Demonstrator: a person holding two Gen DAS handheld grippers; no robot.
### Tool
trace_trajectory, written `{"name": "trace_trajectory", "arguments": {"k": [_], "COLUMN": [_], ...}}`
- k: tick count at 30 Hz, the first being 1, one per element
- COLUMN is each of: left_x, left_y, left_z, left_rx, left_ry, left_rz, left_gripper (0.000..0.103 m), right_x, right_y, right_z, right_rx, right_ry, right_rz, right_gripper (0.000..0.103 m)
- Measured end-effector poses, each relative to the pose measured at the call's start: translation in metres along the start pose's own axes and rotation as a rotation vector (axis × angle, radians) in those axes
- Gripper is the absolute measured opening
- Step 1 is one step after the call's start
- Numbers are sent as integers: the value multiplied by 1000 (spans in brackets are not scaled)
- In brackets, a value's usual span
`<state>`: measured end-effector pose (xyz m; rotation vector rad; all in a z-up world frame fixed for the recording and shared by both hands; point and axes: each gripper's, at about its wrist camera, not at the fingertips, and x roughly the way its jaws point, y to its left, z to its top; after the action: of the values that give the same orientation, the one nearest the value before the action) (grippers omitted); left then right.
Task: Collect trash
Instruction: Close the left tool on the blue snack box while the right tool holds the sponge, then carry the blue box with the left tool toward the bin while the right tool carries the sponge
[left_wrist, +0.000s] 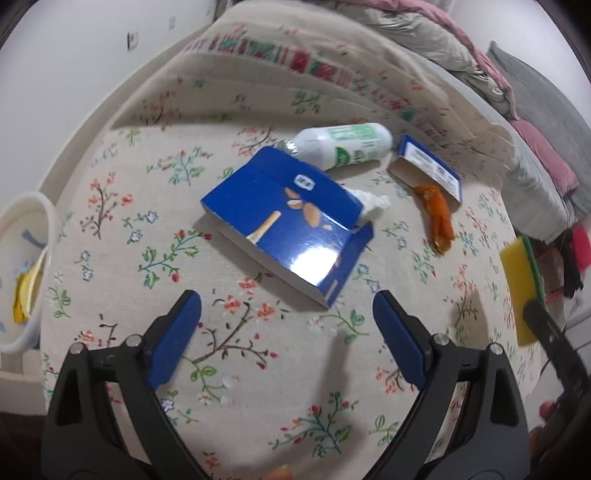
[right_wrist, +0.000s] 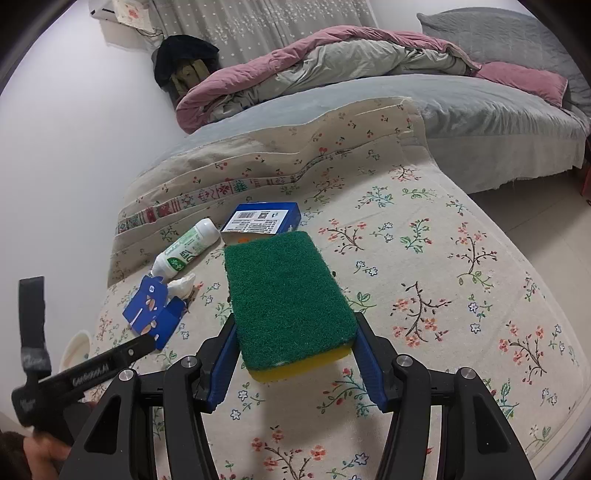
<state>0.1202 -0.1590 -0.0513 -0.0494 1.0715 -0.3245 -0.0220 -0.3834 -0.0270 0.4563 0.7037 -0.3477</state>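
A large blue snack box (left_wrist: 291, 225) lies open on the floral tablecloth, just ahead of my open, empty left gripper (left_wrist: 286, 306). Behind it lie a crumpled white tissue (left_wrist: 373, 203), a white and green bottle (left_wrist: 347, 144) on its side, a smaller blue box (left_wrist: 428, 166) and an orange wrapper (left_wrist: 437, 214). My right gripper (right_wrist: 293, 325) is shut on a green and yellow sponge (right_wrist: 288, 295), held above the cloth. The right wrist view also shows the large blue box (right_wrist: 153, 314), the bottle (right_wrist: 186, 247), the tissue (right_wrist: 183, 284) and the smaller blue box (right_wrist: 260, 221).
A white bin (left_wrist: 26, 258) with yellow trash inside stands off the table's left edge. A bed with a pink and grey quilt (right_wrist: 314, 62) lies behind the table. The sponge (left_wrist: 521, 288) shows at the right of the left wrist view.
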Motion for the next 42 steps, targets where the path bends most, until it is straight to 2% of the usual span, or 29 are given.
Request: {"name": "trace_trajectory", "arguments": {"k": [5,7,14,21,25,26,32,37,42], "left_x": [10,13,31,40,35,33,18,10,-5], "left_y": [-6,-16,-35,-47,-36,-33,0,24,41], "left_z": [11,16,27,33,25,23,20,25,7], "left_rx": [-139,-164,-223,-159,-86,-62,-6,19,40], "left_ry": [8,2,-27,-76,-110,-117,-108,-99,-100], "left_rz": [30,40,155,248,275,270,198,121,70], "left_gripper": [94,94,94,92,83,79,74,73,71], "right_x": [4,5,0,5,8,9,11,11,11], "right_y": [-3,-4,-16,-22,-21,-20,-13,-7,3], "right_z": [0,-1,3,4,4,4,2,2,2], "right_rx": [26,26,68,99,98,97,81,66,51], "right_ry": [8,10,-6,7,12,13,21,21,22], "right_rz": [15,13,17,28,36,38,44,45,53], "right_gripper": [59,59,59,59,59,59,59,59,59]}}
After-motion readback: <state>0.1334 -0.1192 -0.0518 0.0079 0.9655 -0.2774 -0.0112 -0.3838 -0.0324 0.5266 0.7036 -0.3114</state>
